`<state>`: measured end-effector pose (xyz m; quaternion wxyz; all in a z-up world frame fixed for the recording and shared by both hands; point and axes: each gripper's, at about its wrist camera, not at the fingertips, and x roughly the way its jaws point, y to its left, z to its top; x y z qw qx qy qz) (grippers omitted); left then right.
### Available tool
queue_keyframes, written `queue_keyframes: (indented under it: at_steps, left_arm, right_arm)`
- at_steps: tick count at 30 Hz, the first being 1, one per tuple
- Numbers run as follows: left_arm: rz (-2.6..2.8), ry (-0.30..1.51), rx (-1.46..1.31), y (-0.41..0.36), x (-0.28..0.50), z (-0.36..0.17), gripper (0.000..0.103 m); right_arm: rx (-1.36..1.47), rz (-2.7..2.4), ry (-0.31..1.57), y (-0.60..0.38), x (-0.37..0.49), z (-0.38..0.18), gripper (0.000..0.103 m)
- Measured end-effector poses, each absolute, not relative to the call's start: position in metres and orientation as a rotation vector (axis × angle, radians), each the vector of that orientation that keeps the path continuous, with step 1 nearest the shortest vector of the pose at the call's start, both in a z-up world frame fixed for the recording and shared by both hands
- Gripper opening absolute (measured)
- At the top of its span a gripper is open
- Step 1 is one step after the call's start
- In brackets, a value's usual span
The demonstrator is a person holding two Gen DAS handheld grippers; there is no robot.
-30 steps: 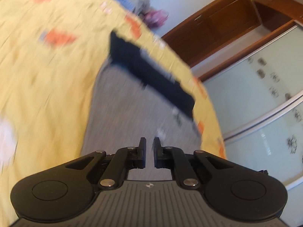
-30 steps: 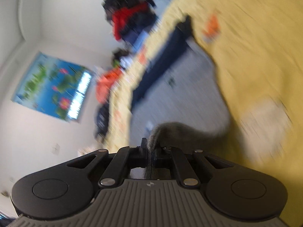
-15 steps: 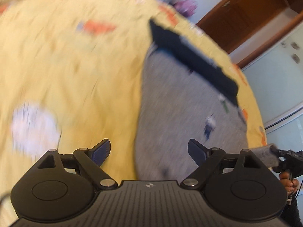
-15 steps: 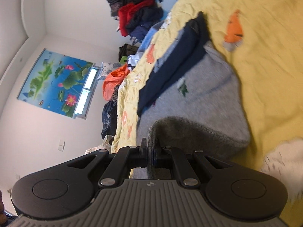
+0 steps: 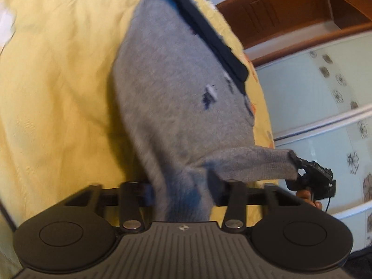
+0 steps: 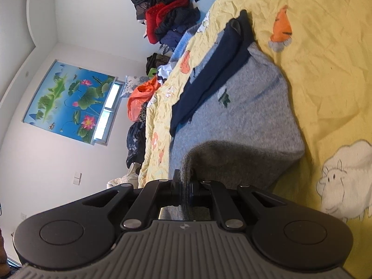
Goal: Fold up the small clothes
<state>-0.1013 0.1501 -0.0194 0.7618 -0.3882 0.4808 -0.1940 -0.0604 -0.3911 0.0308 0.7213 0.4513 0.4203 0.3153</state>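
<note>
Viewing both wrist feeds, I find my left gripper (image 5: 183,191) blurred: fingers spread wide, grey knitted sweater (image 5: 176,88) bunched between them, contact unclear. My right gripper (image 6: 184,187) pinches the sweater's raised hem. The sweater lies on the yellow patterned bedsheet (image 6: 325,74).

On the yellow patterned bedsheet (image 6: 325,74) lay 1 grey knitted garment with a dark navy band (image 6: 251,107), and 2 black two-finger grippers were in view, the left one (image 5: 183,191) and the right one (image 6: 184,187). There was 1 heap of dark and red clothes (image 6: 167,16) by the wall. 1 blue lotus-pond wall picture (image 6: 69,97) and 1 white sheep print (image 6: 344,181) also showed.
</note>
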Motion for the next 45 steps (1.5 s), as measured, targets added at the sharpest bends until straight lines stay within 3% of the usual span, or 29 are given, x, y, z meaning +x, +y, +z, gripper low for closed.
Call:
queue_keyframes:
  at_steps: [3, 15, 16, 17, 18, 23, 27, 37, 45]
  left_arm:
    - [-0.408, 1.051, -0.842, 0.151, -0.105, -0.021, 0.020]
    - [-0.442, 1.038, -0.876, 0.163, -0.106, -0.019, 0.020]
    - [-0.425, 1.040, -0.864, 0.162, -0.107, -0.019, 0.018]
    - [-0.409, 1.044, -0.837, 0.162, -0.108, -0.017, 0.010]
    - [-0.395, 1.039, -0.801, 0.160, -0.109, -0.013, 0.006]
    - [-0.413, 0.926, -0.677, 0.152, -0.105, 0.027, 0.005]
    - [-0.515, 0.827, -0.745, 0.164, -0.082, 0.060, 0.006]
    - [-0.557, 0.612, -0.691, 0.151, 0.060, 0.117, 0.006]
    - [-0.295, 0.683, -0.845, 0.177, 0.229, 0.063, 0.006]
  right_arm:
    - [0.995, 0.695, 0.923, -0.391, -0.063, 0.033, 0.010]
    - [0.985, 0.676, 0.943, -0.392, -0.065, 0.030, 0.011]
    - [0.985, 0.672, 0.942, -0.392, -0.065, 0.030, 0.011]
    - [0.984, 0.669, 0.940, -0.392, -0.066, 0.030, 0.011]
    - [0.985, 0.666, 0.936, -0.393, -0.066, 0.030, 0.011]
    - [0.994, 0.638, 0.857, -0.396, -0.066, 0.040, 0.010]
    - [1.019, 0.646, 0.824, -0.395, -0.049, 0.046, 0.010]
    - [1.175, 0.635, 0.668, -0.405, 0.051, 0.044, 0.010]
    - [1.217, 0.406, 0.734, -0.407, 0.207, 0.003, 0.010]
